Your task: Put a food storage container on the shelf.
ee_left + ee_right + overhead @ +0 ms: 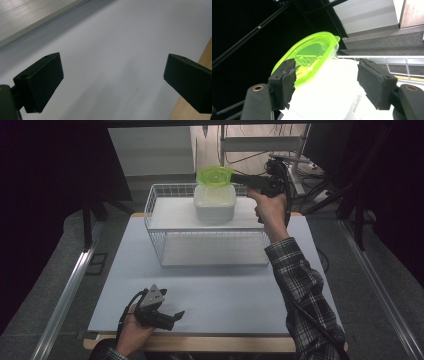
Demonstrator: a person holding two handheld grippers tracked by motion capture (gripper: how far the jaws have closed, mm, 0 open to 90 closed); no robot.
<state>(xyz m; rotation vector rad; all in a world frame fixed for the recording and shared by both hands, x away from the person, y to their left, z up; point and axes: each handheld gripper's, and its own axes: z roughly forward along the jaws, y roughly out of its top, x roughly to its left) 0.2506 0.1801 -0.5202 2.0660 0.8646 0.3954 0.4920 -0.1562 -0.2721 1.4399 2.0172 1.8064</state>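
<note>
Translucent green lid (312,53) tilted on milky white tub (215,202), both grippers' jaws spread, gripping nothing.

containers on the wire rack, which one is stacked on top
The green-lidded container: smaller, clear with a bright green lid, it sits on the bigger white container, which rests directly on the wire rack. The right gripper is beside it, open.

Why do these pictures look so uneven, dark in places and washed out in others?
High view: the room's edges fall into black while the pale table and white container stay lit. Right gripper view: the white container is overexposed, its surface featureless, while the green lid glows against a black background. Left gripper view: soft and dim, with faint shadows on the table.
</note>
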